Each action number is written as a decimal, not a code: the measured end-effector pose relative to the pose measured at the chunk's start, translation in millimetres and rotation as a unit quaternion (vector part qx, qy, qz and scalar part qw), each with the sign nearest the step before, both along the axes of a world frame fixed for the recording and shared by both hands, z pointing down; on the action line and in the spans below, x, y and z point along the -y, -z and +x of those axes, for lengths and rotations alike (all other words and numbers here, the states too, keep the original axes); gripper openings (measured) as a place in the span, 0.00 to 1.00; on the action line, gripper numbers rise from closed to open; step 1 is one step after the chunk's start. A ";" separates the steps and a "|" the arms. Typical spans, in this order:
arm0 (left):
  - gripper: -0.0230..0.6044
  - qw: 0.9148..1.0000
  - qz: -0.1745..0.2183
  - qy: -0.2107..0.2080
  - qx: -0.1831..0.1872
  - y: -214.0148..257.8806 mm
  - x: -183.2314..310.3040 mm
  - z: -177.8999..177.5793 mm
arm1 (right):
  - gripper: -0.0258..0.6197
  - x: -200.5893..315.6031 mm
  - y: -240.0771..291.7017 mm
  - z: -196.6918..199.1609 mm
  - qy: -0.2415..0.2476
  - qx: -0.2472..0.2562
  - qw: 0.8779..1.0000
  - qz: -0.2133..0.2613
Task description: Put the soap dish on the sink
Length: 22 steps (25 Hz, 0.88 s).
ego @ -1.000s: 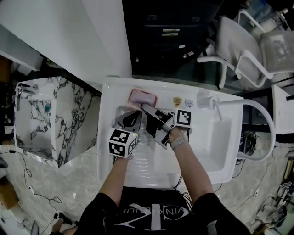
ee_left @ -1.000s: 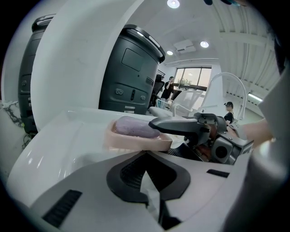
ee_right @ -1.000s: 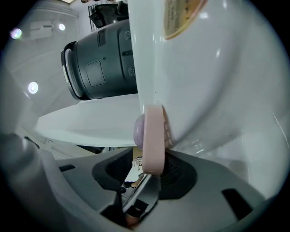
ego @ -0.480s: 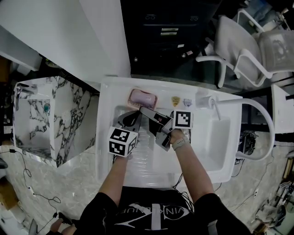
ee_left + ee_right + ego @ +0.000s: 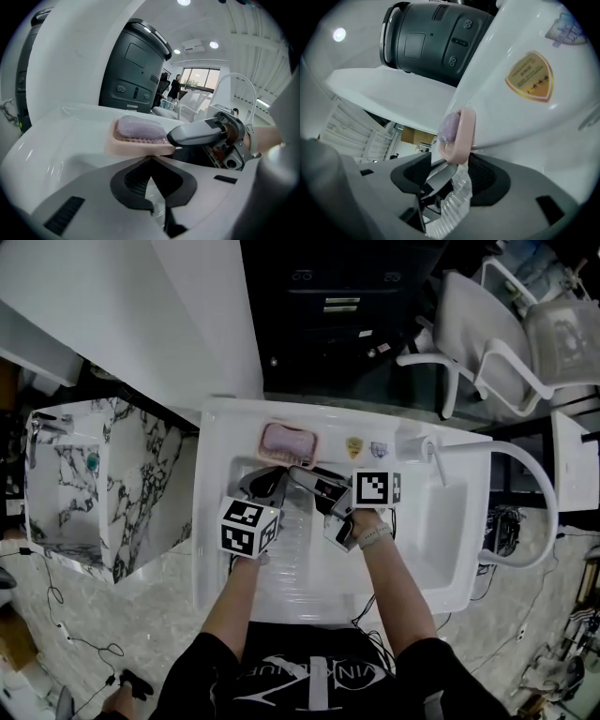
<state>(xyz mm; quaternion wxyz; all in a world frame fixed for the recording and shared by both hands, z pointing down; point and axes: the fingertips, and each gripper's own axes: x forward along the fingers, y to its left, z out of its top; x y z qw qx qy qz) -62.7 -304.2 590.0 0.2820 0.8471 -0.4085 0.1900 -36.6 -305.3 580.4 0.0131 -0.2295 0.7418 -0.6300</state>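
Note:
The pink soap dish (image 5: 289, 440) with a pale purple soap (image 5: 138, 127) in it rests on the back ledge of the white sink (image 5: 225, 549). My right gripper (image 5: 298, 472) sits just in front of the dish, over the basin. Its jaws have just been opening and now stand open, off the dish. In the right gripper view the dish (image 5: 457, 136) shows edge-on past the jaw tips of the right gripper (image 5: 450, 161). My left gripper (image 5: 272, 474) hovers beside it, shut and empty. In the left gripper view its tips (image 5: 150, 159) point at the dish (image 5: 140, 143).
Two stickers (image 5: 366, 447) and a white tap (image 5: 424, 448) sit on the ledge right of the dish. A marble-patterned cabinet (image 5: 103, 484) stands to the left. White chairs (image 5: 497, 343) are at the back right. A dark machine (image 5: 133, 70) rises behind the sink.
The right gripper has let go of the soap dish, opened, rolled and drawn back a little toward me. The dish stays on the ledge. The left gripper has hardly moved.

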 end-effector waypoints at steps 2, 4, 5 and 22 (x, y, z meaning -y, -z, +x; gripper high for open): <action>0.06 1.000 -0.001 0.002 -0.003 -0.6 0.4 0.3 | 0.41 -3.3 -3.0 3.2 0.006 -0.020 1.000 0.007; 0.06 1.000 -0.003 0.003 -0.006 -0.8 0.8 1.1 | 0.41 -6.1 -5.3 6.0 0.012 -0.040 0.999 0.015; 0.06 1.000 -0.004 0.003 -0.007 -1.0 0.9 1.7 | 0.41 -7.2 -6.1 7.2 0.015 -0.050 0.998 0.020; 0.06 1.000 -0.012 -0.002 -0.008 -2.8 1.8 5.2 | 0.11 -12.9 -14.0 12.8 0.002 -0.109 0.994 0.018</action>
